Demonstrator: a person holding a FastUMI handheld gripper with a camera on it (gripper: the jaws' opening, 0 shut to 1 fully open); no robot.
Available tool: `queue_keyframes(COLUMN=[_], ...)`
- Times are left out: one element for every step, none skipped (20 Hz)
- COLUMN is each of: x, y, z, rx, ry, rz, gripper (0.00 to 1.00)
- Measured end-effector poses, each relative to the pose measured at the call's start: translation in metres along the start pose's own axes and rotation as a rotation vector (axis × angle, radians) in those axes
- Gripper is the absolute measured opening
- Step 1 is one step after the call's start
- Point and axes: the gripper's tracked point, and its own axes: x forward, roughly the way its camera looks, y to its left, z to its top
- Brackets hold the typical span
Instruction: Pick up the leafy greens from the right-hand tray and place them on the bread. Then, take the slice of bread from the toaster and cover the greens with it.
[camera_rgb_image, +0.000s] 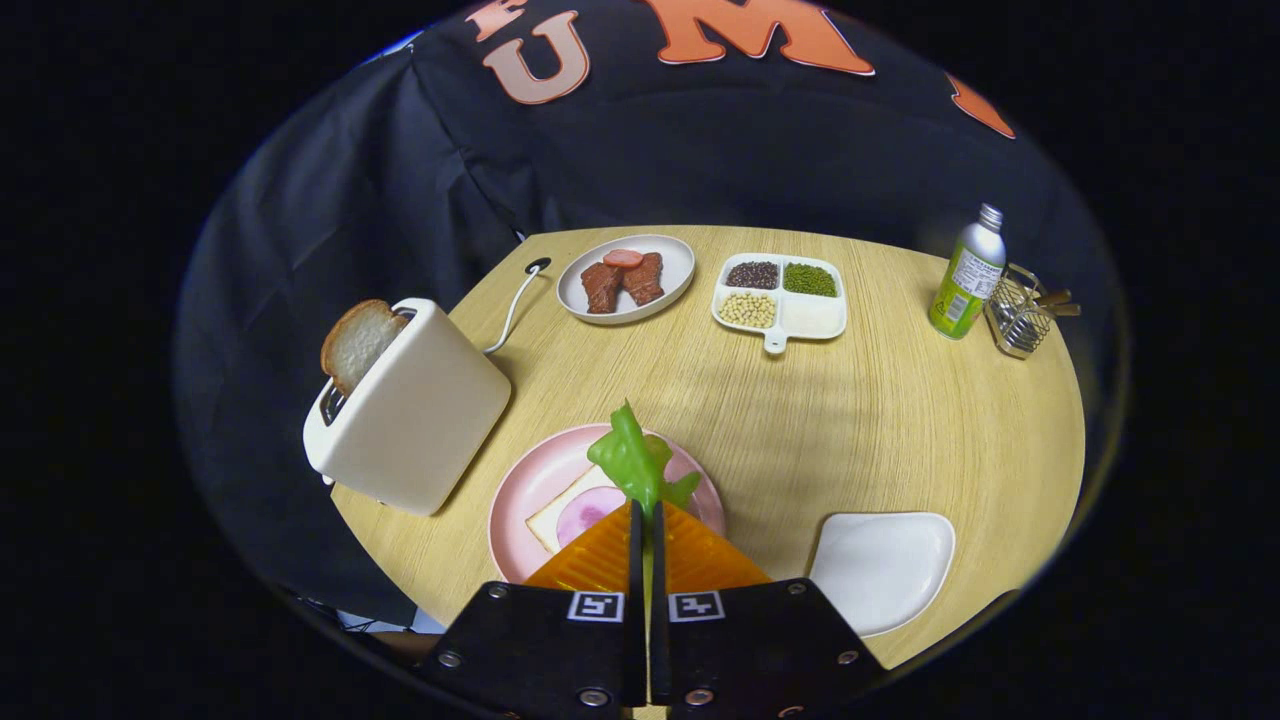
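My gripper (645, 510) is shut on the leafy greens (632, 458), which stick up from between the fingertips. The greens hang over the pink plate (520, 495). On that plate lies a slice of bread (560, 515) with a pink round of ham (590, 508) on top, partly hidden by my fingers. A white toaster (415, 410) stands left of the plate, with a slice of bread (358, 342) poking out of its slot. The white tray (885, 565) to the right of the fingers holds nothing.
At the back of the round wooden table (800, 420) stand a white plate of meat (626, 278) and a divided dish of beans (780, 293). A green bottle (967, 275) and a wire basket (1020, 312) sit at the far right. The toaster's cord (515, 300) trails back.
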Motion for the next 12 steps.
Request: queue_keyframes(x=[0.003, 0.007, 0.011, 0.016, 0.02, 0.023, 0.029, 0.032, 0.035, 0.038, 0.04, 0.044], y=[0.003, 0.005, 0.007, 0.008, 0.01, 0.012, 0.015, 0.019, 0.023, 0.026, 0.03, 0.034], z=[-0.002, -0.003, -0.005, -0.007, -0.009, -0.011, -0.012, -0.013, -0.014, -0.014, -0.015, -0.017], rx=[-0.006, -0.015, -0.026, -0.037, -0.045, -0.053, -0.061, -0.066, -0.069, -0.073, -0.083, -0.092], ry=[0.005, 0.012, 0.016, 0.023, 0.03, 0.037, 0.039, 0.042, 0.045, 0.045, 0.047, 0.052], rz=[-0.002, -0.004, -0.013, -0.018, -0.024, -0.029, -0.032, -0.03, -0.024, -0.018, -0.016, -0.014], gripper=[0.02, 0.02, 0.02, 0.02, 0.02, 0.02, 0.02, 0.02, 0.02, 0.03, 0.03, 0.02])
